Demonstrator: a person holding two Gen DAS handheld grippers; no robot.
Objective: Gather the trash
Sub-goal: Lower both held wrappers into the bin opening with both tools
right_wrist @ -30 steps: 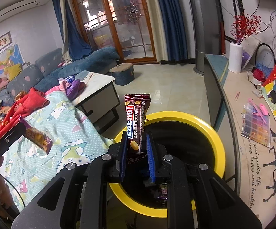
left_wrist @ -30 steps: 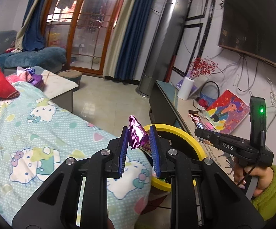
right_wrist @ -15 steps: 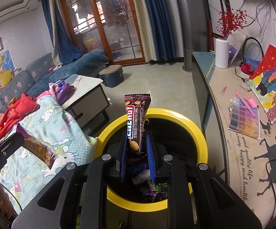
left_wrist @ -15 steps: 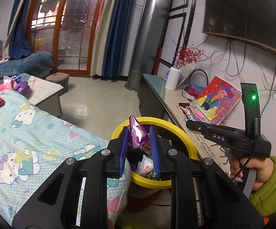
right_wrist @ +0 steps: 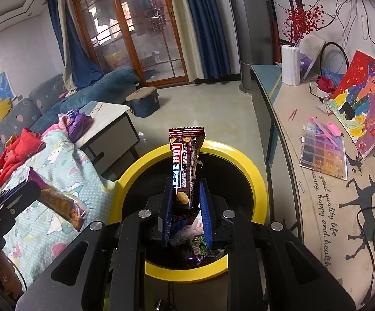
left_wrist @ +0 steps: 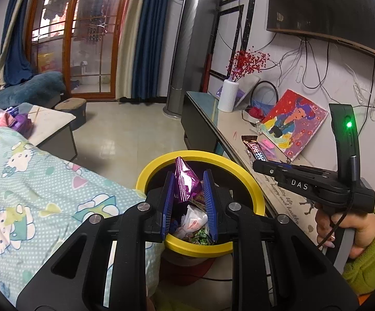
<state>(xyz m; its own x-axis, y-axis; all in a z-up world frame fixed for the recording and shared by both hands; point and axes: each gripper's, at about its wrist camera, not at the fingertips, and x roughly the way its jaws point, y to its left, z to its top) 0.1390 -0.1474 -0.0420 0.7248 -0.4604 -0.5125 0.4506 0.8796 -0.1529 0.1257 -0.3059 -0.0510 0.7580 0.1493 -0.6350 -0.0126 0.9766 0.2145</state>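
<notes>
The yellow bin (right_wrist: 261, 181) below me already holds wrappers. My left gripper (left_wrist: 188, 190) pinches a purple wrapper (left_wrist: 186, 182), my right gripper (right_wrist: 186, 199) a brown wrapper (right_wrist: 186, 165); both remain to drop

The purple wrapper (left_wrist: 186, 182) is crinkled metallic foil, brightly glossy. The brown chocolate-bar wrapper (right_wrist: 186, 167) is smooth printed plastic film with a crimped end. The yellow bin rim (right_wrist: 241, 158) looks like smooth, semi-gloss plastic. The fingers (left_wrist: 208, 194) carry ribbed blue pads on matt black plastic. The bedsheet (left_wrist: 32, 181) is soft printed cloth; the floor (left_wrist: 125, 134) is polished, reflective tile.
</notes>
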